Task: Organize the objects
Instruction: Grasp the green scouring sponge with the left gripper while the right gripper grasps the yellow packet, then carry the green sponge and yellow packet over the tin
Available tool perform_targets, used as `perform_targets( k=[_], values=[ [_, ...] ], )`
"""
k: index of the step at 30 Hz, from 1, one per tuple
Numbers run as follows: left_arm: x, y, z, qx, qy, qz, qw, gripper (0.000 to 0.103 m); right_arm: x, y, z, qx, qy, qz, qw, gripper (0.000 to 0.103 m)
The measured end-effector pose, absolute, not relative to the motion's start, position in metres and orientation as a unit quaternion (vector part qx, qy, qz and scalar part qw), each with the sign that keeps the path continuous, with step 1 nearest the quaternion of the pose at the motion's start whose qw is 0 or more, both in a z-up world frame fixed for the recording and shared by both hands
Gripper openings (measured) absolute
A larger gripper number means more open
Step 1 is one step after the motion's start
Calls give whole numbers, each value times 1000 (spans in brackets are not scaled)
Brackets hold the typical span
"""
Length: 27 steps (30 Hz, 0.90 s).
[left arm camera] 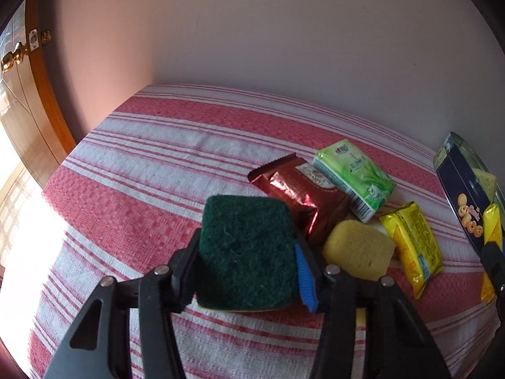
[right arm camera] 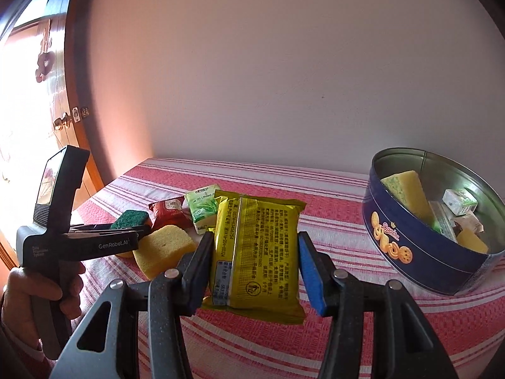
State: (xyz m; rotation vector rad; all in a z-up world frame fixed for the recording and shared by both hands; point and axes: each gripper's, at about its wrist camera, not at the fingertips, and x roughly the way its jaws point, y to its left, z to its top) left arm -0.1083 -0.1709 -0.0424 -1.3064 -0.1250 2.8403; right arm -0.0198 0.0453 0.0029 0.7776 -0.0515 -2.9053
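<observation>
A: Left gripper (left arm camera: 249, 271) status?

B: Clamped on the green scouring sponge (left arm camera: 249, 249). My pads press both its sides, green face toward the camera, thin yellow layer just visible underneath. In the right wrist view the person's hand (right arm camera: 38, 297) is wrapped around that gripper's handle at the left edge of the table (right arm camera: 347, 189).

A: Sponge on the cloth or off it?

B: Can't tell, the near edge is hidden behind the fingers.

A: Right gripper (right arm camera: 252, 262)?

B: Gripping a yellow snack packet (right arm camera: 255, 249) by its long sides, printed back facing me, held above the striped red-and-white cloth (left arm camera: 151, 164).

A: What's loose on the table?

B: A cluster near the middle: red foil packet (left arm camera: 303, 192), green tissue pack (left arm camera: 353, 177) leaning against its right side, plain yellow sponge (left arm camera: 356, 249) just in front of those, and a second yellow packet (left arm camera: 413, 246) just right of that sponge.

A: Container?

B: Round blue cookie tin (right arm camera: 419, 246), lid off, toward the right edge of the table. Inside: a yellow sponge with a green face (right arm camera: 407, 192) propped against the wall, a small white-green carton (right arm camera: 459, 200) and some more wrapped bits I can't make out.

A: Background?

B: Plain wall, wooden door (right arm camera: 72, 104) with a brass knob (right arm camera: 61, 123) on the left, strong glare there.
</observation>
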Motion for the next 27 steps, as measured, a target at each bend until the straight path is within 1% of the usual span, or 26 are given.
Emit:
perform_targets(
  k=[6, 8, 12, 17, 22, 27],
  values=[
    [-75, -185, -17, -312, -79, 946, -36, 52, -13, 56, 13, 214, -13, -976, 28, 54],
    [-66, -182, -9, -276, -80, 956, -52, 52, -11, 59, 16, 197, -8, -980, 13, 54],
    [-55, -174, 2, -235, -34, 968, -85, 52, -10, 64, 19, 175, 1, -985, -9, 54],
    [-41, -159, 8, -202, 15, 975, -95, 52, -8, 72, 20, 164, -4, -986, -28, 54],
    [-34, -151, 11, -191, 26, 976, -104, 52, -6, 76, 20, 157, -2, -987, -34, 54],
    [-25, -133, 13, -184, 42, 977, -101, 52, -2, 88, 20, 158, -18, -987, -35, 54]
  ],
)
